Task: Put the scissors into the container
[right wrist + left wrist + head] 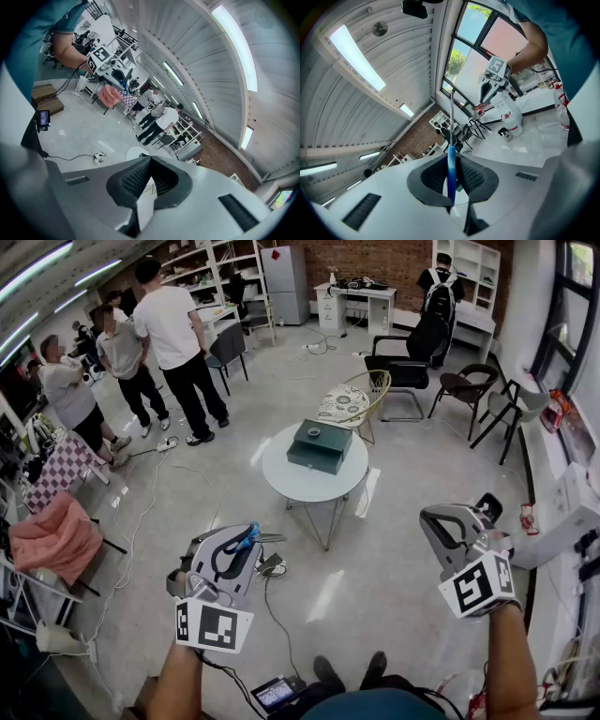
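We hold the scissors (451, 161) in the left gripper (242, 547), high over the floor (375, 587) and not yet over the table (281, 482). We judge that the scissors will handle as a light and stiff thing, with thin metal blades and a blue plastic handle part. The metal is smooth and could slip or turn between the pads. For this reason we think the plastic part is the better place to take hold, and the grip is there now. The points look sharp, so it is better to direct them away from us.

In the left gripper view the fingers (474, 177) are closed on the blue part. It stands on edge between the two ribbed pads, and only this thin part separates them. The grey blade goes straight out past the fingertips, along the direction of the jaws. We cannot tell how much of the handle lies behind the pads.

The right gripper (149, 161) holds nothing. Its jaws are fully together with the tips touching, and it hangs at the right side, well apart from the scissors.

The container (319, 448), a dark green box, lies on the round white table in front of us, well apart from both grippers. We cannot tell from here whether its top is open. We judge that carrying is the step in hand, and that the scissors must come over the box before release.
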Demonstrator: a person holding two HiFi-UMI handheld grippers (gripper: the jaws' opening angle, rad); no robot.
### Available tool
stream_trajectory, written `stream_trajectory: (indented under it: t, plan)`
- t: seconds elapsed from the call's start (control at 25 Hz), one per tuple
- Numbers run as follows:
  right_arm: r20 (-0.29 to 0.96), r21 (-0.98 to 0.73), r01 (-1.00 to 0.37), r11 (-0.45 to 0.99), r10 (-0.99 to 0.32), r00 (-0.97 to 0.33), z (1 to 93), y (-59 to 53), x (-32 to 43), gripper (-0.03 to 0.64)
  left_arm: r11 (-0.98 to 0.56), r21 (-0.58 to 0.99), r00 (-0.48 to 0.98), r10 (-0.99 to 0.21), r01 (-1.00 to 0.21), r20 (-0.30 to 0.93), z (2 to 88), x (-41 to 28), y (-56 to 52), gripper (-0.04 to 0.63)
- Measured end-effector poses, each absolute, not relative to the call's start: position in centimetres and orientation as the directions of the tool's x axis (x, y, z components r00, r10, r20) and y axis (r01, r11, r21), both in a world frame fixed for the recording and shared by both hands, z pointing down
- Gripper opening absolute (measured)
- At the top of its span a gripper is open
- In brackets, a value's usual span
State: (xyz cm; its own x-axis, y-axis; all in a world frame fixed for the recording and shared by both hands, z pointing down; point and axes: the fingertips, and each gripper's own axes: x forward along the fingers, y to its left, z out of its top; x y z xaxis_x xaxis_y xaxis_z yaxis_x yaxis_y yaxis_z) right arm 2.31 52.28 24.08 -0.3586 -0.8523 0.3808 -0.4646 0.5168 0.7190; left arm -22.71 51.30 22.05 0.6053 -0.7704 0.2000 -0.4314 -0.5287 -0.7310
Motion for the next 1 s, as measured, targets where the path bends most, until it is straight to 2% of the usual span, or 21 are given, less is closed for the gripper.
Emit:
stream_trajectory:
  t: [0.52,1.0]
  plan:
    - [0.389,0.68,-0.506,0.531,-0.845,-0.366,25.6,49.0,-0.2,0.038,-0.549,-0.721,0.628,-0.751,-0.424,0.202,23.7,-24.7,47.3,0.06]
    - [0.378,0.665,-0.513,0.542,-0.837,-0.395,26.1,42.8,0.3,0.038,-0.56,-0.716,0.622,-0.75,-0.418,0.224,24.2,-23.4,41.7,0.06]
